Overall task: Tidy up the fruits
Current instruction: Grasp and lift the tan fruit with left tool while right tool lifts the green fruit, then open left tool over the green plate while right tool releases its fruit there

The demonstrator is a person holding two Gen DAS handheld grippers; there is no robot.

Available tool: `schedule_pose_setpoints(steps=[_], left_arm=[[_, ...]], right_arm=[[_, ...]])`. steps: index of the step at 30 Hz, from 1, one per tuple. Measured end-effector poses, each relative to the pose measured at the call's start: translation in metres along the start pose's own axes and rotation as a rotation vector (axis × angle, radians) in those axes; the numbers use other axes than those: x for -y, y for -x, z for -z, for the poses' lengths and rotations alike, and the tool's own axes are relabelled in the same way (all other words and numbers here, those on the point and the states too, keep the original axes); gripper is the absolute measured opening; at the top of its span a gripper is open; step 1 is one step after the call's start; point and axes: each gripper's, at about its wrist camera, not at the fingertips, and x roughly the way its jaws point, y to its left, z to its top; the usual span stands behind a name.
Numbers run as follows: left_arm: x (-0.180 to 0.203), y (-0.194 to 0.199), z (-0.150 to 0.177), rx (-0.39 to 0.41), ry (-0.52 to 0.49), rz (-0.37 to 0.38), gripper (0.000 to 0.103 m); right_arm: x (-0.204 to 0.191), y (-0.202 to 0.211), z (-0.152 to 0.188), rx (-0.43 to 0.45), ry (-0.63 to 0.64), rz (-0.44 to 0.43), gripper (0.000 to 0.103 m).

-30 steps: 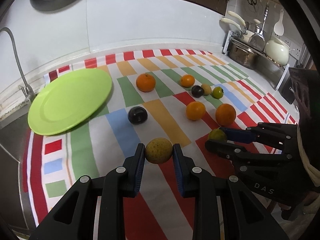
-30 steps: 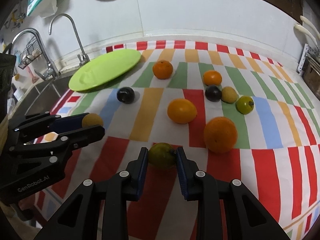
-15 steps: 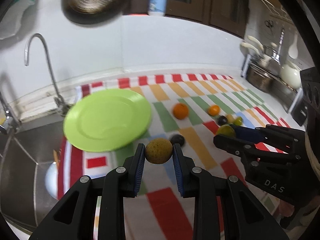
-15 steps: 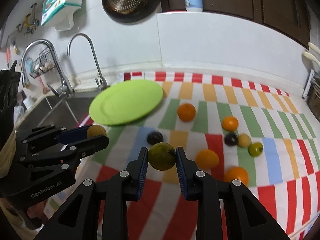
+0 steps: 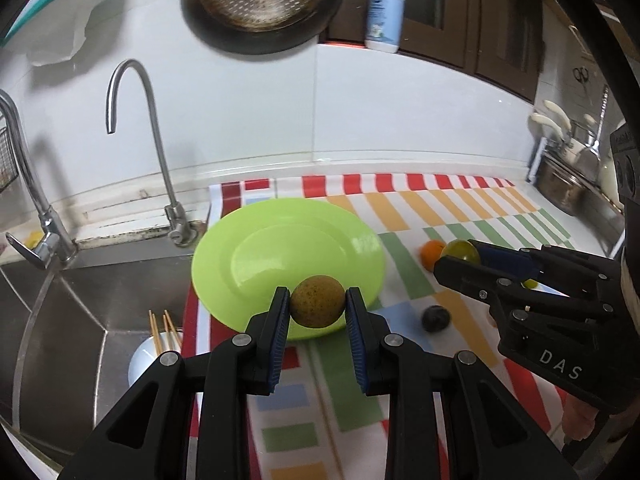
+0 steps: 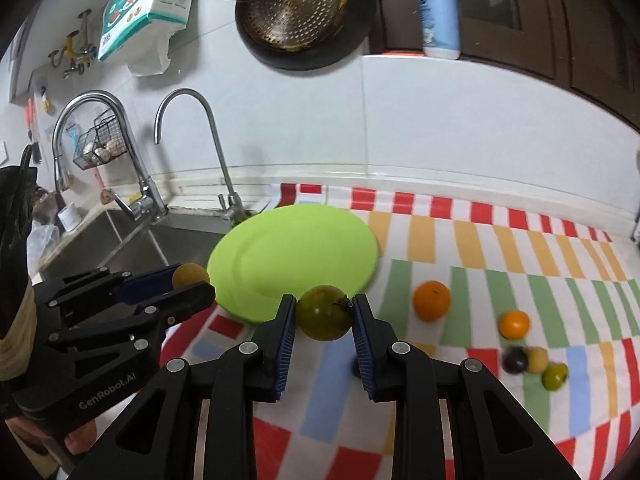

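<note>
The left tongs (image 5: 317, 307) are clamped on a round yellow-brown fruit (image 5: 317, 301). The fruit sits between the two blue pads, up in the air. Right past the left tongs lies the green plate (image 5: 256, 256). It rests on the striped cloth (image 5: 404, 280) that covers the desk, beside the sink (image 5: 80, 312).

The right tongs (image 6: 324, 320) are clamped on a round green fruit (image 6: 325, 313) with a small dark stem. It is also up off the cloth. The green plate (image 6: 288, 252) is just past these tongs too, a bit to the left.

The two tongs are side by side. From the left tongs, the right tongs (image 5: 458, 258) show on the right with the green fruit (image 5: 460, 252) at their tip. From the right tongs, the left tongs (image 6: 192, 282) show on the left with the yellow-brown fruit (image 6: 190, 274) at their tip.

More fruits lie on the cloth to the right of the right tongs. There is a big orange (image 6: 431, 301) near, and a small orange (image 6: 514, 325) farther off. Past that, a dark plum (image 6: 515, 359), a tan fruit (image 6: 537, 359) and a little green fruit (image 6: 556, 376) sit close together. Another dark fruit (image 5: 435, 318) lies on the cloth between the two tongs.
</note>
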Motion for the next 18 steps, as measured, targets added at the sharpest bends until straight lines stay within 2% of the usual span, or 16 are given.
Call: schedule_pose_setpoints(steps=[8, 18], left_arm=[[-0.023, -0.026, -0.007, -0.029, 0.005, -0.038, 0.028], [-0.043, -0.075, -0.012, -0.117, 0.026, -0.015, 0.028]], right_arm=[[-0.013, -0.038, -0.023, -0.027, 0.033, -0.002, 0.029], [-0.006, -0.109, -0.028, -0.187, -0.013, -0.017, 0.029]])
